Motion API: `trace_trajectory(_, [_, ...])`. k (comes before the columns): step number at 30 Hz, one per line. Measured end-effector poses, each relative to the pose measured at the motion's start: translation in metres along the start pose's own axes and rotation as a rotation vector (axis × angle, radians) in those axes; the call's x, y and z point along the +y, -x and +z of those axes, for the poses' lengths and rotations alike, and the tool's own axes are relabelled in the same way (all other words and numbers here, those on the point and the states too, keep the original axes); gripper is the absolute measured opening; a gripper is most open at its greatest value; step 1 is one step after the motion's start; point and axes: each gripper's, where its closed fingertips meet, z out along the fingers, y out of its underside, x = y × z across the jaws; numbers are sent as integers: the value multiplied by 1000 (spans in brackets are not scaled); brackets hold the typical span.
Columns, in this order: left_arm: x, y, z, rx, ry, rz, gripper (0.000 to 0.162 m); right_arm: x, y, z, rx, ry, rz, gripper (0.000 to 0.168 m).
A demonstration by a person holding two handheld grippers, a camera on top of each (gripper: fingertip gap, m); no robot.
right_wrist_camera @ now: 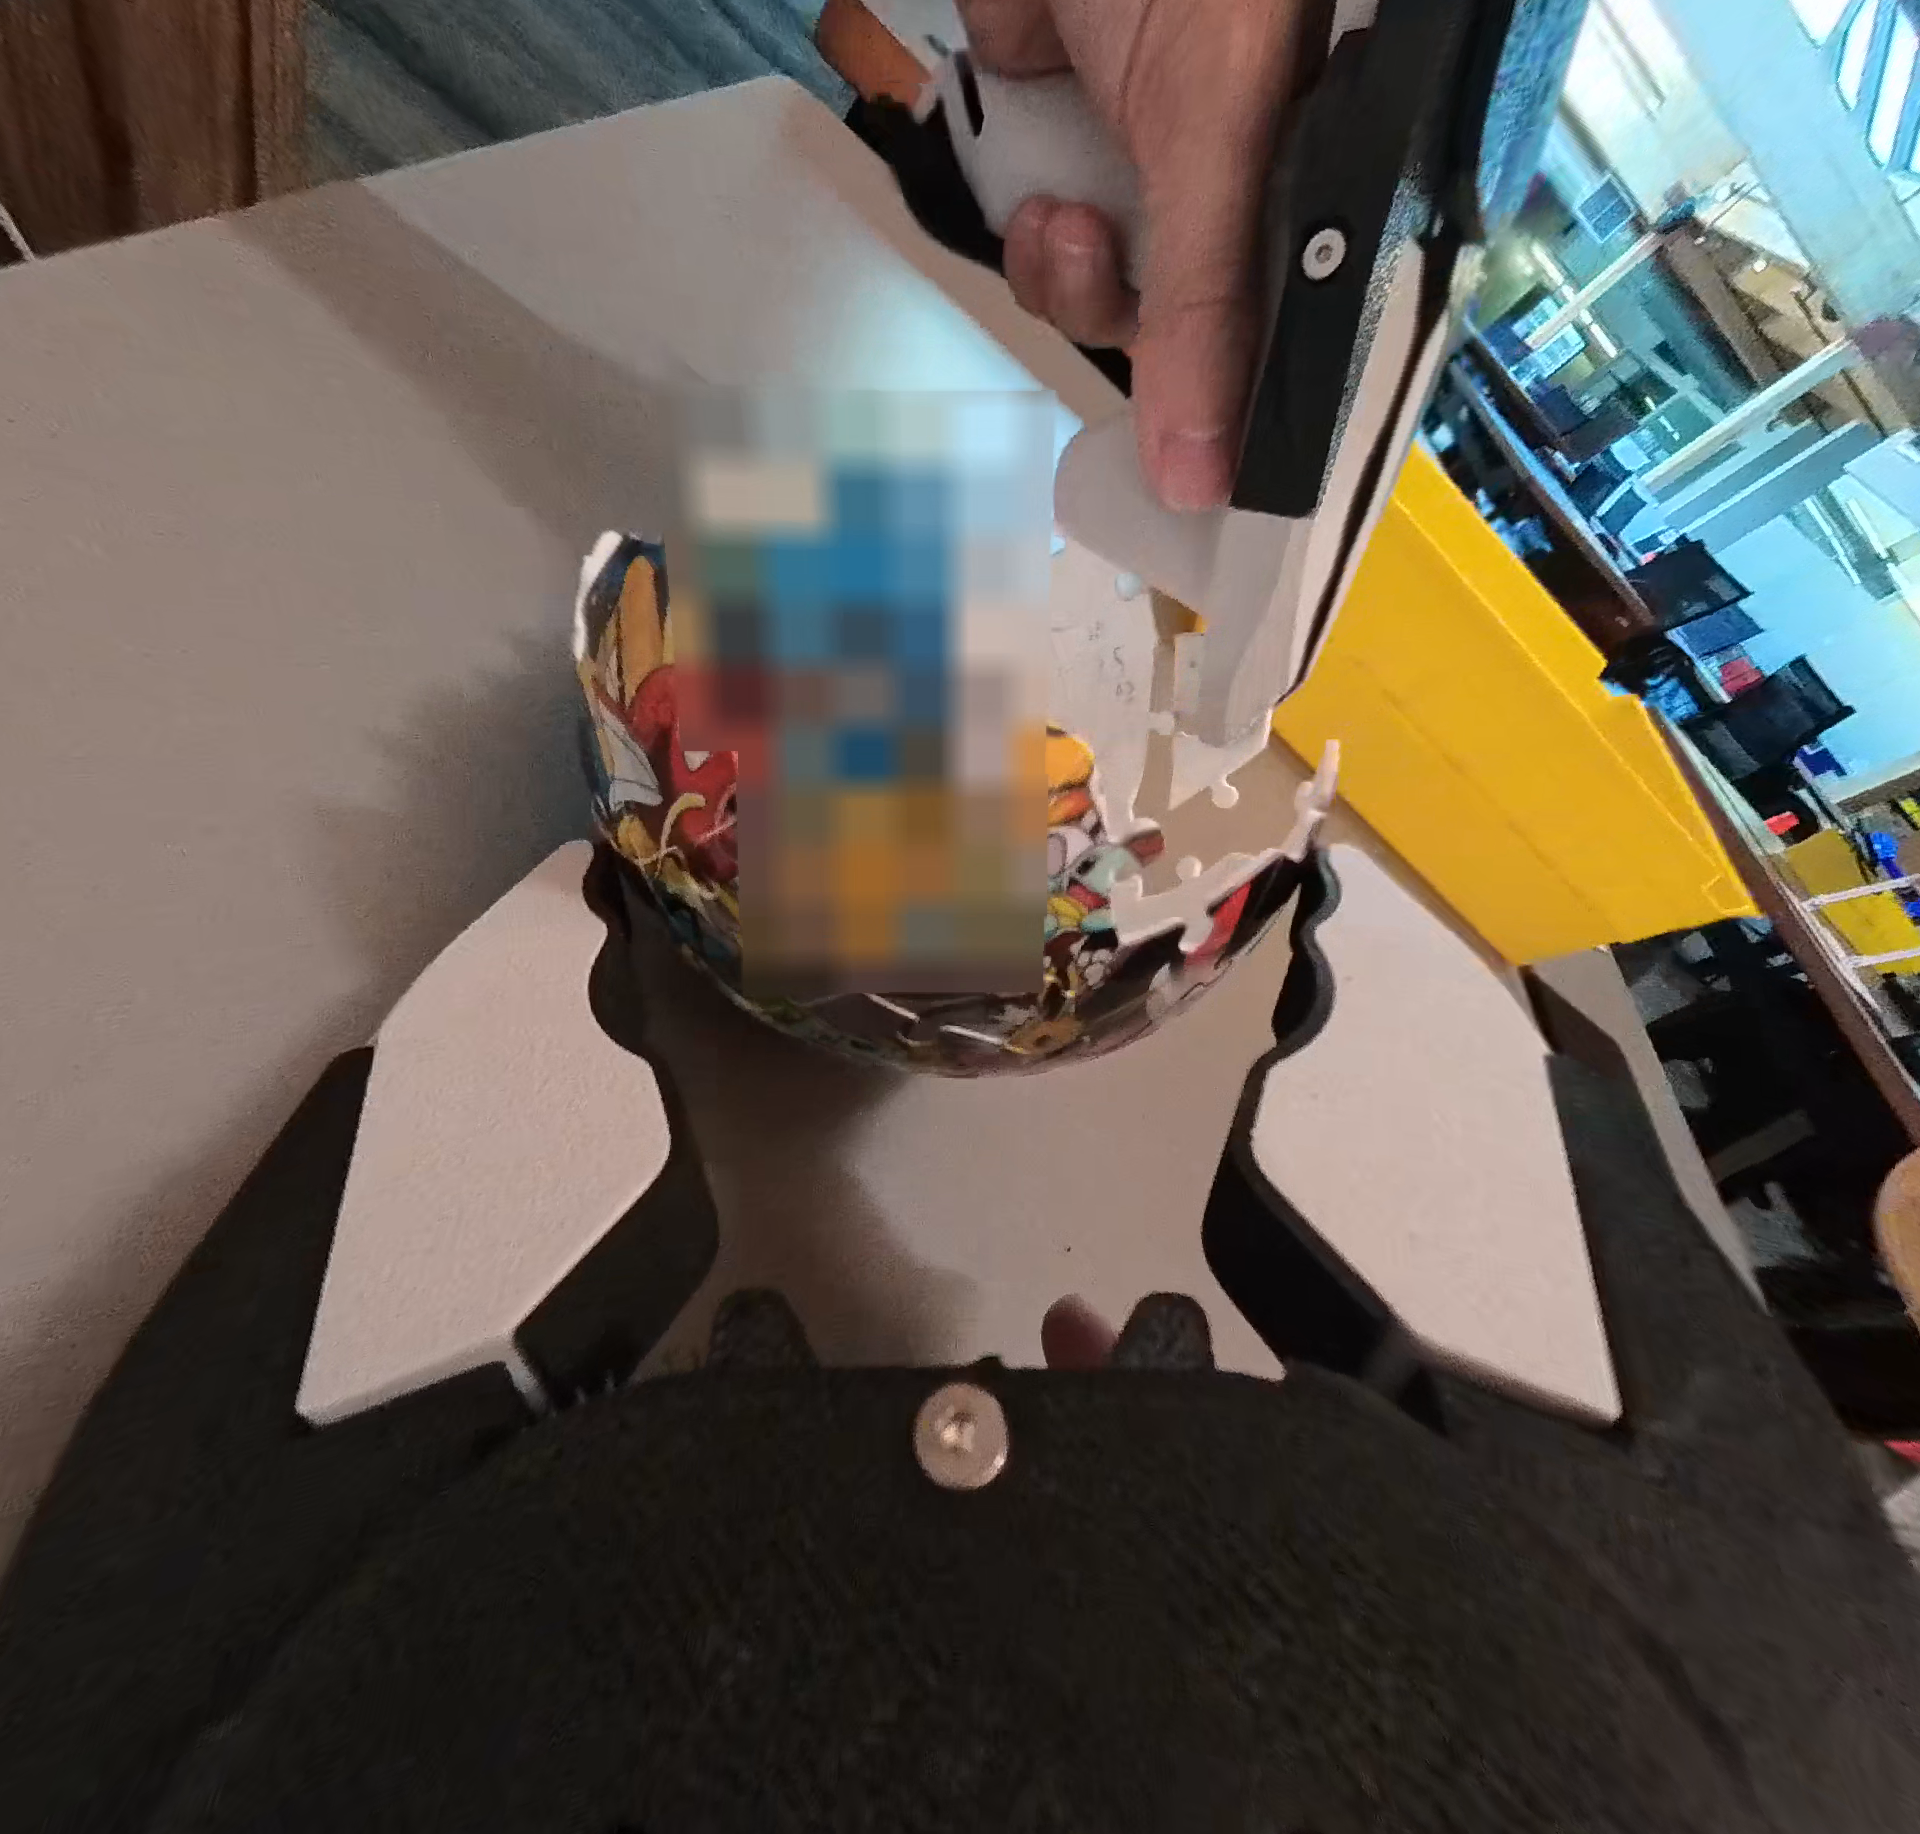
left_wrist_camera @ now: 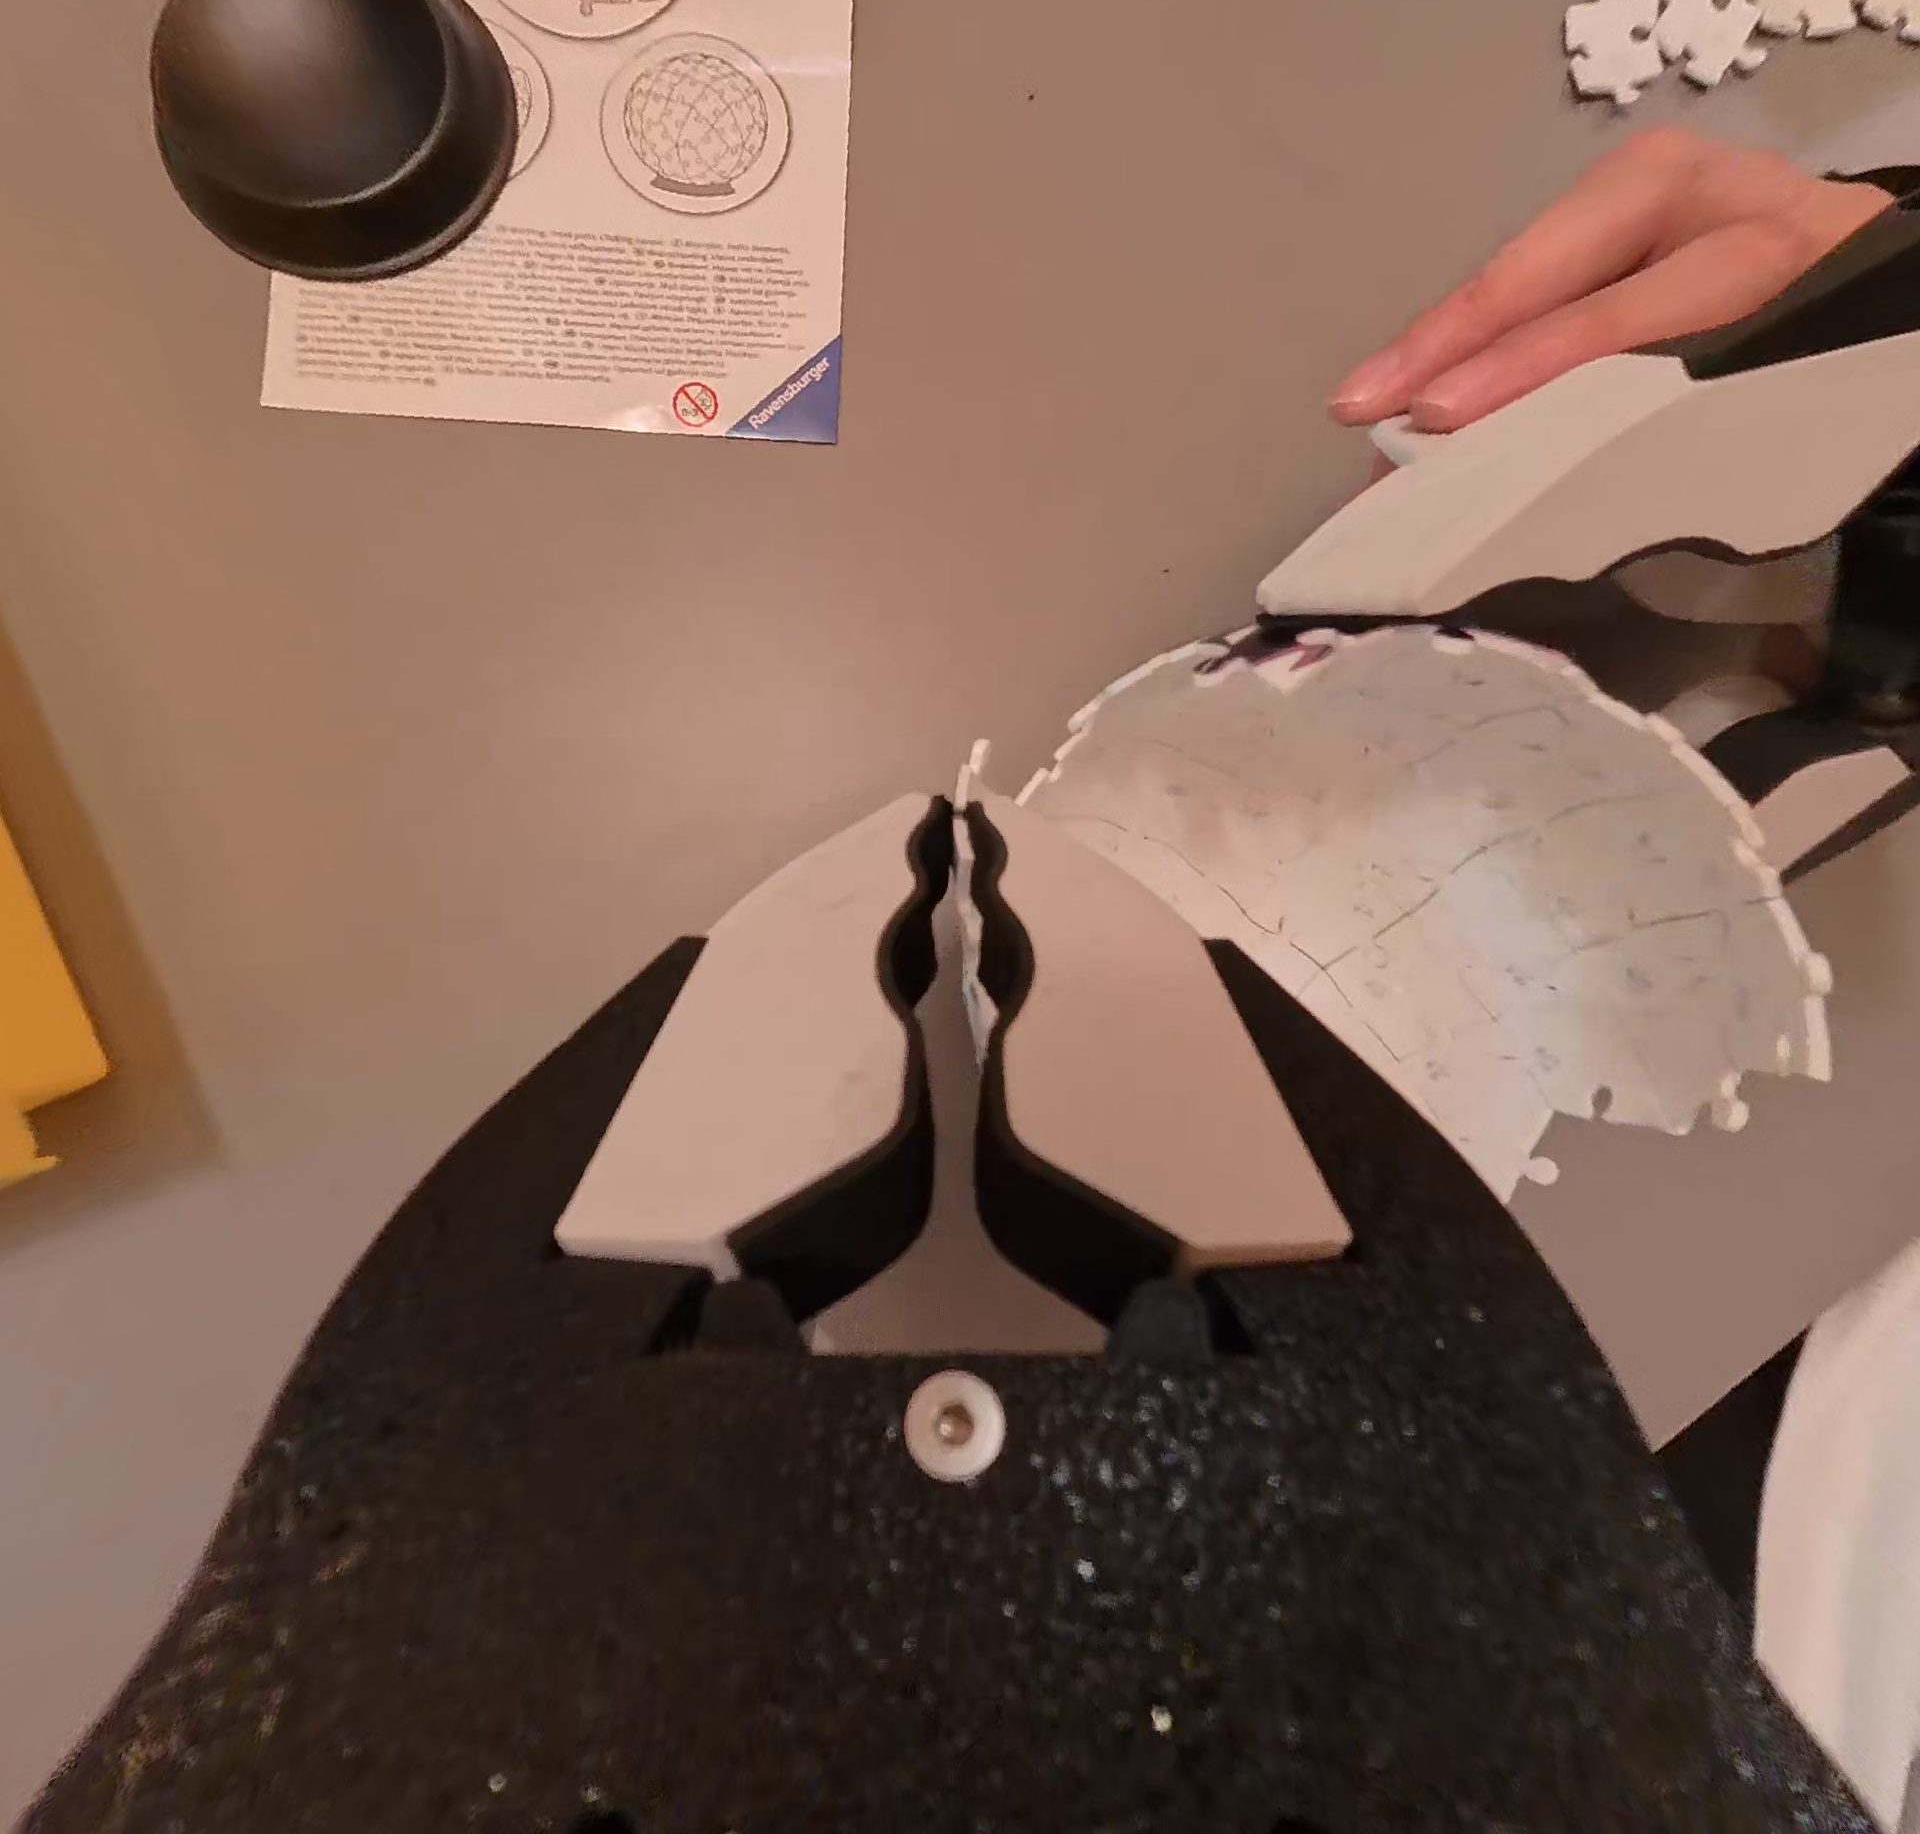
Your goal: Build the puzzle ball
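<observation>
Partly built puzzle ball [left_wrist_camera: 1455,901], a half shell, is sitting at centre right of the left wrist view, white inside showing. Left gripper [left_wrist_camera: 961,828] is pinching a white puzzle piece [left_wrist_camera: 971,911] at the shell's near rim. Right gripper [right_wrist_camera: 951,901] is spreading wide around the shell's printed outside, fingertips flanking it. Loose pieces [left_wrist_camera: 1714,8] are lying upper right.
</observation>
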Motion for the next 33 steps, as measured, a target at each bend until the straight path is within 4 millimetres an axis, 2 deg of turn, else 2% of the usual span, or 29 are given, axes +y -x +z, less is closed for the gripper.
trace_trajectory(1, [1, 1, -1, 3, -6, -15, 1, -1, 1, 0, -10, 5, 1, 121])
trace_trajectory(6, [1, -9, -5, 88, -58, -81, 2, -7, 6, -2, -114, 60, 4, 121])
trace_trajectory(11, [7, -15, -9, 161, -87, -168, 2, -11, 10, -9, -356, 142, 148, 120])
trace_trajectory(16, [23, -23, -9, 254, -98, -259, 2, -11, 1, -4, -541, 218, 228, 119])
trace_trajectory(20, [37, -18, -3, 263, -115, -293, 2, -8, -4, -3, -724, 315, 238, 119])
trace_trajectory(25, [45, -11, 8, 314, -146, -402, 2, -10, -8, 7, -918, 428, 296, 119])
trace_trajectory(33, [62, -15, 19, 370, -88, -428, 2, -16, -11, 26, -1051, 568, 392, 119])
